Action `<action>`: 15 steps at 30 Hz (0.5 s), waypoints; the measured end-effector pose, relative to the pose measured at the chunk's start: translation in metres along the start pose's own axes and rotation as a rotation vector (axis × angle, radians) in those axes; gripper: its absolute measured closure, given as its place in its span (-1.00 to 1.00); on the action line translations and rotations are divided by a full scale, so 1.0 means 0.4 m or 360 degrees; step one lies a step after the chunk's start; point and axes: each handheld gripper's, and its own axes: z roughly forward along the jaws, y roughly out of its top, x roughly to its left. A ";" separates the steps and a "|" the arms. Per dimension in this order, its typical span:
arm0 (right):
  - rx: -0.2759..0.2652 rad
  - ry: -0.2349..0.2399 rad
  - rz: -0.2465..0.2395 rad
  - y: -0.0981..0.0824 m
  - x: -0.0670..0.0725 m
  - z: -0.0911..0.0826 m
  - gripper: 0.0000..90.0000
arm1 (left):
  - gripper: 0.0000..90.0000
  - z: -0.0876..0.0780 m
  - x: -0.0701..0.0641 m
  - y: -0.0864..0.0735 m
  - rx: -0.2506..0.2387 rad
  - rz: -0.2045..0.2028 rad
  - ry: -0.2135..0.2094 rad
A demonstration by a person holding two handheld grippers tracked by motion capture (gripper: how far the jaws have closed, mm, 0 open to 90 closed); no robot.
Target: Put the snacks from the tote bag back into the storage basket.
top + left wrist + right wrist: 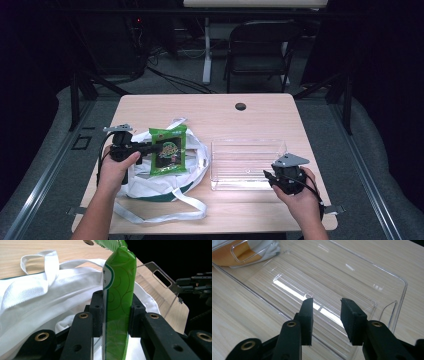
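A green snack packet [169, 150] stands on edge above the white tote bag [150, 186], and my left gripper [152, 148] is shut on its lower part. In the left gripper view the packet [120, 287] is pinched between both pads of that gripper [116, 312], with the bag [37, 295] spread behind it. To the right lies a clear plastic tray [247, 142]. My right gripper [267, 176] hovers at the tray's near right corner. In the right gripper view its jaws [326, 315] stand apart over the tray's near wall [262, 298] with nothing pressed between them.
The bag's straps trail toward the wooden table's [260, 115] front edge. A cable hole [240, 106] sits at the back centre of the table. A dark folding chair [260, 47] stands behind the table. The right gripper [192, 285] appears beyond the tray's handle cut-out [160, 277].
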 end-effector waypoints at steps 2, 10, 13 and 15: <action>-0.0010 -0.0003 0.0000 0.001 0.000 -0.001 0.42 | 0.59 -0.001 -0.003 0.001 -0.0006 0.0005 0.0013; -0.0024 0.0003 0.0001 0.003 0.000 -0.007 0.43 | 0.60 -0.004 -0.024 0.008 -0.0051 0.0055 -0.0010; -0.0023 0.0004 -0.0006 0.003 0.001 -0.008 0.42 | 0.60 -0.006 -0.038 0.013 -0.0066 0.0094 -0.0021; -0.0023 0.0016 -0.0016 0.004 0.003 -0.007 0.42 | 0.61 -0.006 -0.047 0.016 -0.0078 0.0123 -0.0037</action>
